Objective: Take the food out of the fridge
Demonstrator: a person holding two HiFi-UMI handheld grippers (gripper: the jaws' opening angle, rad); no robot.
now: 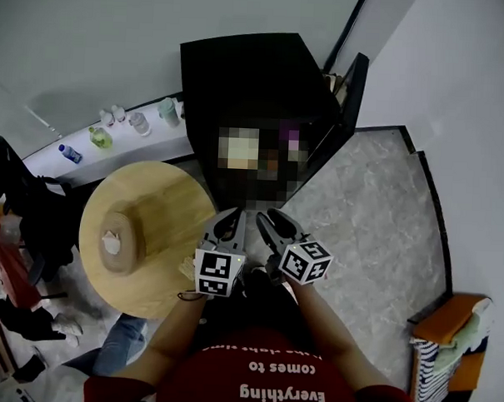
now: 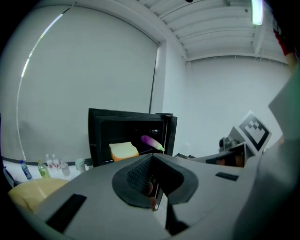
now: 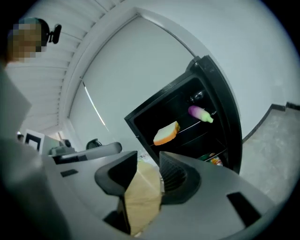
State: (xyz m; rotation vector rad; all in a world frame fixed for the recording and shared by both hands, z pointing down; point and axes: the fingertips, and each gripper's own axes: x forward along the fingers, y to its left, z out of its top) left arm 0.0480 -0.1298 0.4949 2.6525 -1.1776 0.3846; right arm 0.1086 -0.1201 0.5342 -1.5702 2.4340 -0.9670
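The black fridge (image 1: 241, 79) stands ahead with its door (image 1: 344, 100) swung open to the right. On its upper shelf lie a slice of bread (image 2: 123, 151) (image 3: 167, 133) and a purple eggplant (image 2: 152, 142) (image 3: 200, 113). Small cans or jars (image 3: 213, 159) sit lower down. Both grippers hang side by side in front of the fridge, short of it. My left gripper (image 1: 233, 213) (image 2: 153, 158) has its tips together and holds nothing. My right gripper (image 1: 266, 212) (image 3: 144, 157) has its jaws apart with nothing between them; the wooden table shows through the gap.
A round wooden table (image 1: 164, 200) sits at the left with a rolled cake-like thing (image 1: 121, 242) on it. Several bottles (image 1: 113, 127) line a white ledge by the wall. An orange chair (image 1: 450, 346) stands at the lower right. A person's legs (image 1: 34, 220) are at the far left.
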